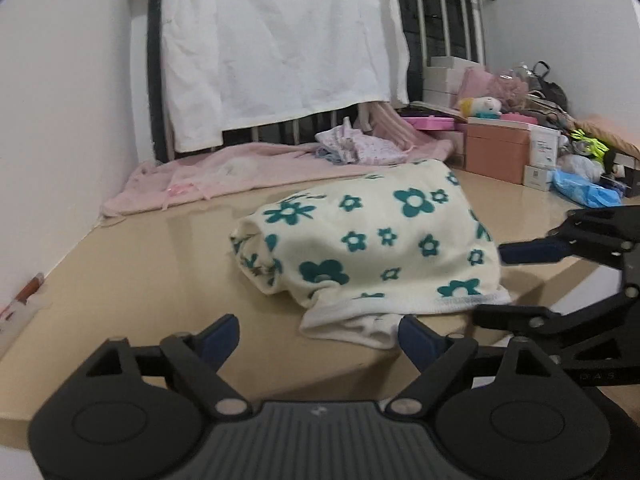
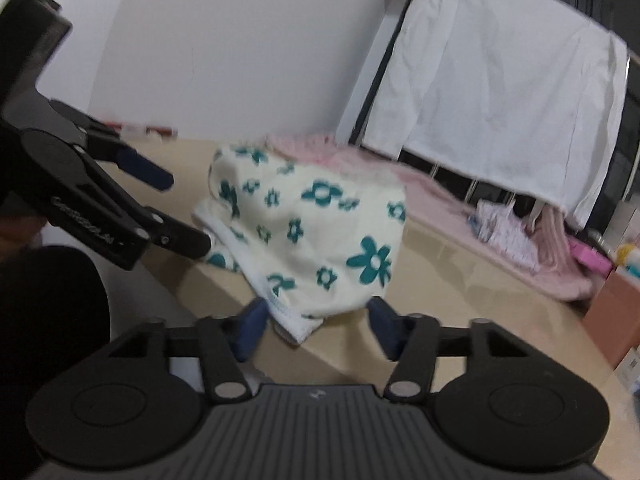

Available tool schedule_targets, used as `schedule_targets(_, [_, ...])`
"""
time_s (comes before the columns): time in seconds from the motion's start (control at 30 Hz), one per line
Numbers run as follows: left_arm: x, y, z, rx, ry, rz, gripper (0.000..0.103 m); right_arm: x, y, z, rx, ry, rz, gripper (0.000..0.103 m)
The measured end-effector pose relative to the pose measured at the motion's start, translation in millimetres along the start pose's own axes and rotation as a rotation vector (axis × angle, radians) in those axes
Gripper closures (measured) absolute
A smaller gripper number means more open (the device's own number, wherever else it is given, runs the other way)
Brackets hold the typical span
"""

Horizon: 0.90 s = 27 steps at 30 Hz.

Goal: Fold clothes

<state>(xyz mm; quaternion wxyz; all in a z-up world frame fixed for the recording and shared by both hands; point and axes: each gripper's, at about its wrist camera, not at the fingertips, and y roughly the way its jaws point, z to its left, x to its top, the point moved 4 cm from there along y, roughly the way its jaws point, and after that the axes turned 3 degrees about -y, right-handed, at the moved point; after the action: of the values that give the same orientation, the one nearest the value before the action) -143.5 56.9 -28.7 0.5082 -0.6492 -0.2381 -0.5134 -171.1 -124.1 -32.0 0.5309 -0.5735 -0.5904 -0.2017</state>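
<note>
Left wrist view
Garment: a cream garment printed with teal flowers lies bunched in a loose mound on the beige counter, near its front edge; a white ribbed hem spills out at the lower front.
Garment surface: soft, knit-like, folded over itself on its left side, where the patterned inside shows.
Left gripper: the left gripper sits low over the counter edge, pointing at the garment's hem; its blue-padded jaws stand wide apart and hold nothing, and the right pad is just beside the hem.
Right gripper: the right gripper reaches in from the right, turned on its side, jaws spread, one blue finger close against the garment's right flank; whether it touches cannot be told.
Behind: a pink blanket lies along the back of the counter, a white sheet hangs over a railing, and boxes crowd the far right.

Right wrist view
Garment: the same flowered garment lies heaped near the counter edge, its white hem hanging toward the camera.
Right gripper: the right gripper is level, jaws released and empty, the hem hanging between the blue pads.
Left gripper: the left gripper comes in from the left, angled down, jaws parted, its lower finger near the garment's left edge.
Clarity: the view is somewhat blurred.
</note>
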Motion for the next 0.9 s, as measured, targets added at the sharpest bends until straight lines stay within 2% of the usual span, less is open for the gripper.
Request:
schedule_targets(0.03, [-0.7, -0.1, -2.5, 0.0, 0.007, -0.006, 0.017, 1.3, 0.6, -2.3, 0.008, 0.023, 0.004, 0.079])
schedule_targets(0.1, [-0.5, 0.2, -6.8, 0.016, 0.013, -0.018, 0.016, 4.1, 1.9, -7.0, 0.024, 0.068, 0.012, 0.092])
schedule_targets(0.17, [2.4, 2.5, -8.3, 0.053, -0.009, -0.021, 0.016, 13.5, -6.2, -15.0, 0.027, 0.116, -0.024, 0.094])
schedule_targets(0.23, [8.0, 2.9, -8.4, 0.088, -0.073, -0.033, 0.016, 21.2, -19.3, -19.0, 0.01, 0.145, -0.057, 0.094])
schedule_targets(0.3, [13.2, -2.4, -14.7, 0.138, -0.111, -0.094, 0.016, 25.2, -28.9, -21.8, -0.01, 0.162, -0.071, 0.094])
schedule_targets(0.37, [16.6, -10.3, -23.3, 0.216, -0.083, -0.163, 0.016, 29.1, -38.6, -24.5, -0.029, 0.179, -0.086, 0.094])
schedule_targets(0.47, [15.3, -16.7, -32.0, 0.293, -0.046, -0.188, 0.016, 35.0, -53.2, -28.6, -0.059, 0.204, -0.107, 0.096])
schedule_targets(0.5, [12.9, -18.0, -34.0, 0.302, -0.044, -0.185, 0.022, 37.0, -58.1, -30.0, -0.069, 0.212, -0.115, 0.098])
schedule_targets(0.57, [10.1, -24.7, -36.8, 0.272, -0.066, -0.185, 0.054, 40.9, -67.9, -32.7, -0.088, 0.229, -0.129, 0.098])
schedule_targets(0.6, [10.8, -28.2, -38.4, 0.254, -0.077, -0.182, 0.08, 42.9, -72.8, -34.1, -0.098, 0.238, -0.136, 0.098])
schedule_targets(0.63, [13.2, -31.9, -40.4, 0.244, -0.075, -0.182, 0.092, 43.2, -75.9, -34.3, -0.104, 0.245, -0.144, 0.098])
schedule_targets(0.73, [24.3, -46.2, -45.8, 0.227, -0.029, -0.211, 0.099, 40.6, -73.4, -28.4, -0.161, 0.218, -0.162, 0.098])
schedule_targets(0.8, [40.5, -58.4, -44.7, 0.198, -0.013, -0.223, 0.1, 37.6, -70.4, -23.5, -0.189, 0.179, -0.19, 0.096])
schedule_targets(0.87, [59.1, -69.5, -41.0, 0.192, -0.008, -0.231, 0.1, 32.1, -69.5, -17.1, -0.141, 0.182, -0.221, 0.08])
schedule_targets(0.9, [68.5, -74.9, -38.1, 0.189, -0.009, -0.237, 0.1, 29.4, -69.1, -13.8, -0.118, 0.184, -0.236, 0.057])
